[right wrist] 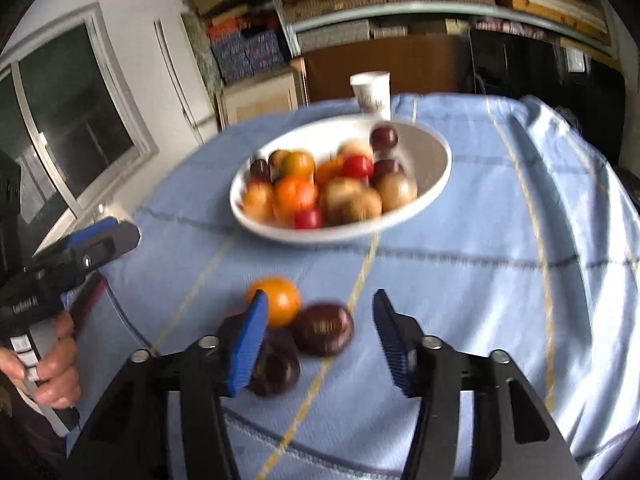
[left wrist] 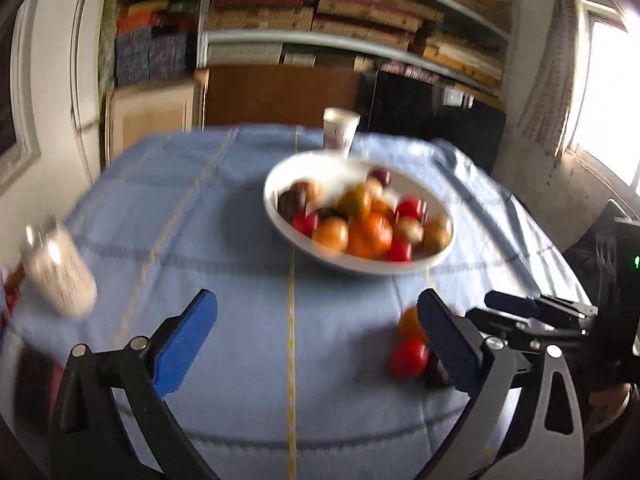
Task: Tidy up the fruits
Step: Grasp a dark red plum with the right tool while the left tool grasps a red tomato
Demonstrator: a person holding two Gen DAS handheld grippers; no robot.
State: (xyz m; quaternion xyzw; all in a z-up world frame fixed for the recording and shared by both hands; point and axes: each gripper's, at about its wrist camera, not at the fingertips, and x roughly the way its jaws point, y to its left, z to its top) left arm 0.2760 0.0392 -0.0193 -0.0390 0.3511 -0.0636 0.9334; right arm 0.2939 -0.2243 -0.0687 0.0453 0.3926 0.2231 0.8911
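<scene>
Stacked boards and patterned blocks fill the shelves point(left wrist: 352, 12) behind a table spread with a pale blue tablecloth point(left wrist: 224, 240) crossed by thin yellow and grey lines; both views are smeared by motion blur. At the far left of the left wrist view, a clear jar point(left wrist: 60, 276) with a metal lid and pale grainy contents stands near the table's edge. The left gripper point(left wrist: 318, 334) is just right of it in that view, its blue pads spread wide with nothing but bare cloth between them. In the right wrist view a hand point(right wrist: 52, 376) grips this tool's handle at the left edge. Toward the middle of the table sits a white bowl point(left wrist: 280, 222) heaped with small fruits in red, orange, dark purple and tan, and a white paper cup point(left wrist: 340, 128) stands just behind it. Nearer the front edge, four loose fruits lie close together on the cloth: an orange one point(right wrist: 280, 298), a red one point(left wrist: 408, 356), a dark purple one point(right wrist: 324, 330) and another dark one point(right wrist: 276, 368). The right gripper point(right wrist: 320, 348) hovers over this cluster, partly open and gripping nothing; its left pad overlaps the orange fruit and the lower dark one, while the upper dark purple fruit shows in the gap between the pads, though whether anything is touched cannot be told through the blur. At the far right, bright daylight pours through a window point(left wrist: 612, 92).
</scene>
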